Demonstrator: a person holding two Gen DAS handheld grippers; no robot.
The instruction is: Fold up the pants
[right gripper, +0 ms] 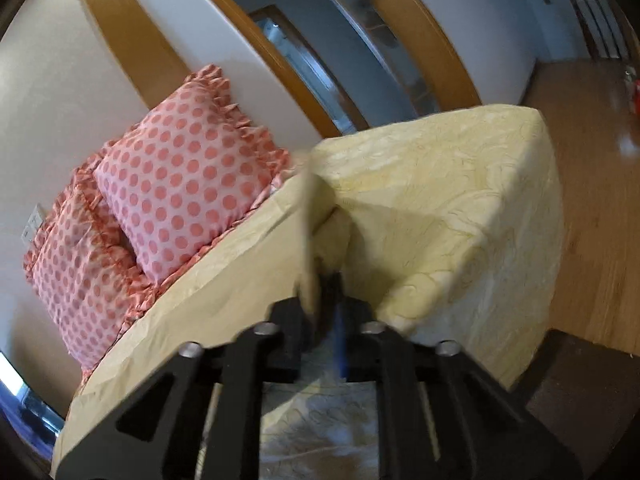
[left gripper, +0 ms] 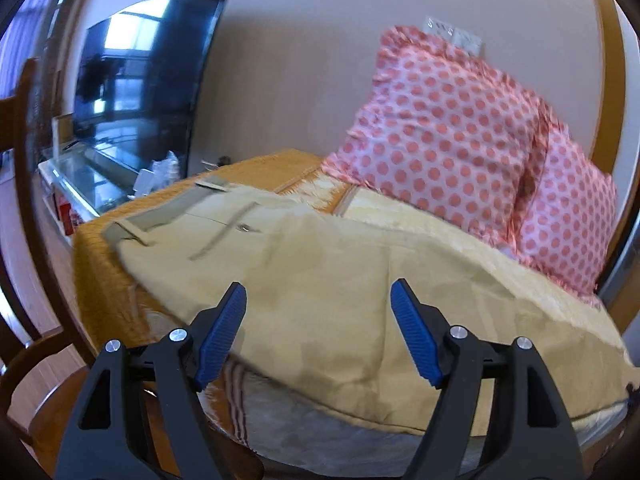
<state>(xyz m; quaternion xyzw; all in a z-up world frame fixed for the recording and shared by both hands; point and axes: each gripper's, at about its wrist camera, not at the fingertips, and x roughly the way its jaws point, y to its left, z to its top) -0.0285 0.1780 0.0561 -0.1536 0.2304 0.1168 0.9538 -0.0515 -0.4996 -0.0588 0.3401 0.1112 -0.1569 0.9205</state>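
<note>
Beige pants [left gripper: 304, 280] lie spread across the bed, waistband at the far left and legs running right. My left gripper [left gripper: 318, 304] is open, its blue pads [left gripper: 224, 332] hovering just above the near edge of the pants, holding nothing. My right gripper [right gripper: 326, 284] is shut on the hem of a pant leg [right gripper: 308, 232] and lifts it off the bed, so the cloth stands up in a fold in front of the camera. The rest of the pants [right gripper: 224, 292] trail left in the right wrist view.
Two pink polka-dot pillows [left gripper: 452, 132] lean against the wall at the back of the bed; they also show in the right wrist view [right gripper: 176, 184]. A yellow bedspread [right gripper: 452, 200] covers the mattress. A TV [left gripper: 148, 76] stands at the left. A wooden chair [left gripper: 24, 240] is close by on the left. Wood floor [right gripper: 596, 208] lies to the right.
</note>
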